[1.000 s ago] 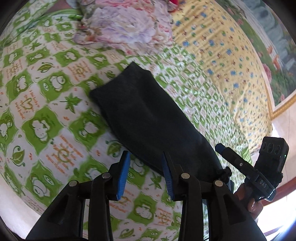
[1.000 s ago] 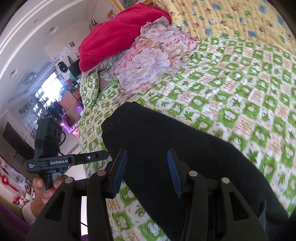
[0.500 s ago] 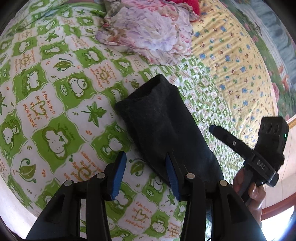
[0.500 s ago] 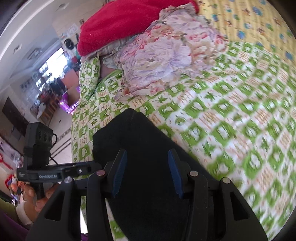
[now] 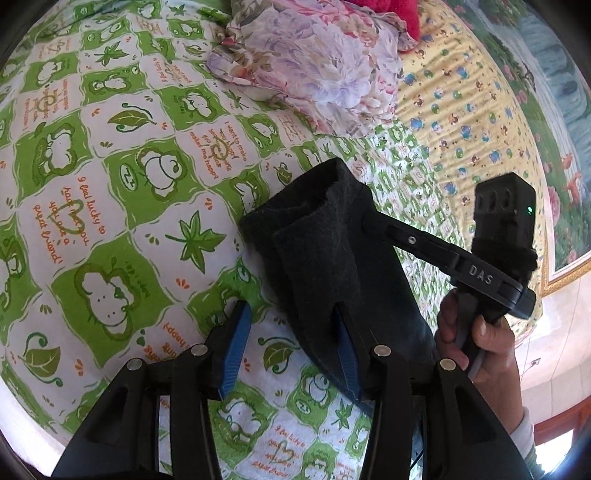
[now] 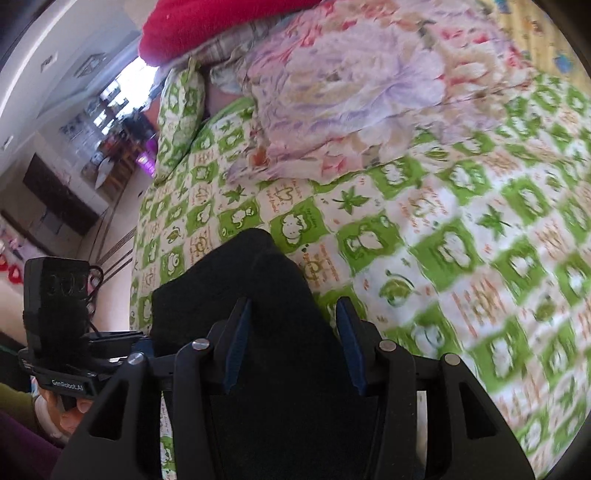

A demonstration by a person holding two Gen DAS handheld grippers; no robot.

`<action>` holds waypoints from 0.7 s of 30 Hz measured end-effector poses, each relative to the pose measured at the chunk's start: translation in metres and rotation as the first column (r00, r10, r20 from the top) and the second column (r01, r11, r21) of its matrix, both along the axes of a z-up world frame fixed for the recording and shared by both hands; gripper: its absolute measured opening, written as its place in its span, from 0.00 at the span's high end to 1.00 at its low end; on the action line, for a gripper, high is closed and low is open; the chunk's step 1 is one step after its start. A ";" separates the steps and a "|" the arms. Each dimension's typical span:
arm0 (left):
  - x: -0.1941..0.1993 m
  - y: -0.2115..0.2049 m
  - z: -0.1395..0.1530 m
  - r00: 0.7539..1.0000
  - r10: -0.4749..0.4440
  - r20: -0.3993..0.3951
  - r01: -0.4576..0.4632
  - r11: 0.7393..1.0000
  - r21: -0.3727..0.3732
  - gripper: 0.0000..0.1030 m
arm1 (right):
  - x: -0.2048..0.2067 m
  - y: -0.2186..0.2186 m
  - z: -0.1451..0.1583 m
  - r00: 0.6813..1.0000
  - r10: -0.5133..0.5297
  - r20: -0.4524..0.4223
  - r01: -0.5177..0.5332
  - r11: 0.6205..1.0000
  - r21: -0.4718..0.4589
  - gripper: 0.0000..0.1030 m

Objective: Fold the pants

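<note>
The black pants point(image 5: 332, 251) lie on a green and white patterned bed sheet point(image 5: 122, 184), with their near part raised and doubled over toward the far end. My left gripper point(image 5: 291, 339) is open; its right finger sits under the lifted fabric edge. My right gripper point(image 6: 291, 339) is open too, with the raised black fabric point(image 6: 251, 291) between and over its fingers. The right gripper body point(image 5: 484, 258) shows in the left view, the left gripper body point(image 6: 59, 325) in the right view.
A floral pillow point(image 5: 314, 62) and a red blanket point(image 6: 221, 22) lie at the head of the bed. A yellow patterned sheet point(image 5: 472, 122) covers the far right. The bed edge point(image 6: 142, 236) drops to the room floor on the left.
Both grippers have moved forward along the pants, carrying the near fabric up and over toward the far end. The pants look shorter and doubled now. The jaws stay open.
</note>
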State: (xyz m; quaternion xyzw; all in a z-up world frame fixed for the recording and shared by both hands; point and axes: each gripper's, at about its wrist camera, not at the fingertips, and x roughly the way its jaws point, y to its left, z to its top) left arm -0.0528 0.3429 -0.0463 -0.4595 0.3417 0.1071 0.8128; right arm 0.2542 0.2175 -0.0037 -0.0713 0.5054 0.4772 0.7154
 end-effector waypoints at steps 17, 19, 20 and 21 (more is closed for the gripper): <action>0.027 0.002 0.003 1.000 0.006 -0.010 -0.005 0.998 0.063 0.81 | 0.010 0.015 0.002 0.997 0.051 -0.060 -0.050 0.999 0.017 0.77; 0.027 -0.002 0.012 1.000 -0.006 0.001 0.006 0.998 0.064 0.85 | 0.007 0.009 0.009 0.998 0.041 -0.057 -0.039 0.998 0.040 0.77; 0.026 -0.004 0.016 1.000 -0.010 0.004 0.009 0.997 0.072 0.85 | 0.005 0.006 0.014 0.998 0.035 -0.052 -0.032 0.998 0.055 0.78; 0.026 -0.008 0.022 1.000 -0.017 0.009 0.016 0.996 0.087 0.86 | 0.004 0.002 0.019 0.998 0.030 -0.047 -0.026 0.997 0.069 0.78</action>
